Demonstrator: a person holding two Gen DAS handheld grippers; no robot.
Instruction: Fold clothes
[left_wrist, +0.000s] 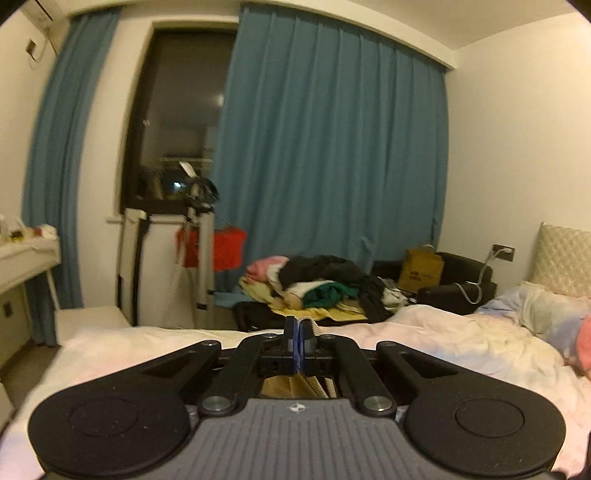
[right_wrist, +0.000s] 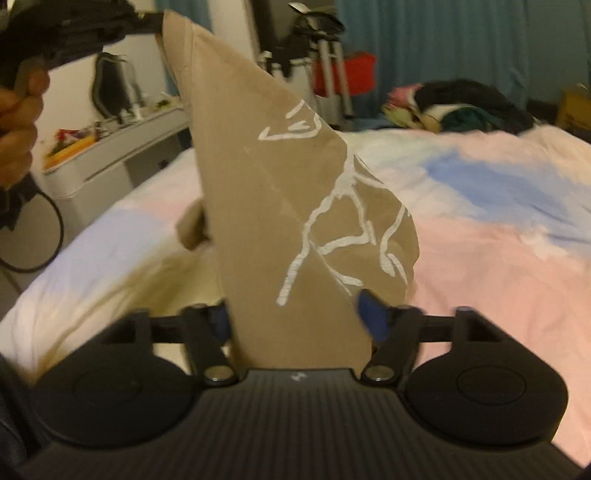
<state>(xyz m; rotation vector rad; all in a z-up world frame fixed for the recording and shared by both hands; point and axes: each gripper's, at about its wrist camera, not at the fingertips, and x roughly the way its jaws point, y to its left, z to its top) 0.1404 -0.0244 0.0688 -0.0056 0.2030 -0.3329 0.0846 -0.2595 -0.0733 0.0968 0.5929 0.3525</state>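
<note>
A bedroom: pleated blue curtains (left_wrist: 325, 147) hang beside a dark window (left_wrist: 177, 122), and a bed (right_wrist: 498, 229) fills the foreground under a soft, rumpled cover washed in pink, pale blue and white. At the far edge of the bed lies a loose pile of clothes (left_wrist: 317, 280), black, green, pink and yellow. A metal tripod (left_wrist: 201, 251) stands near the window with something red (left_wrist: 221, 249) behind it, and a white table (right_wrist: 122, 151) at the side carries small clutter.

The shirt (right_wrist: 280, 206), a tan knit with a matte surface and a white line drawing printed on it, hangs in the air above the bed as a tall tapering sheet, creased along a diagonal fold.

In the right wrist view the left tool (right_wrist: 147, 22) appears at the upper left, held in a hand (right_wrist: 18, 122), and it pinches the top corner of the shirt. In its own view the left tool (left_wrist: 298, 332) has its blue-padded fingers pressed together, with a sliver of ribbed fabric edge showing between and below them.

The right tool (right_wrist: 299, 321) stands wide apart; the lower end of the shirt drops between its black fingers, and the blue pad (right_wrist: 373, 314) on one side is just beside the cloth. Motion blur makes it unclear whether either pad touches it.
</note>
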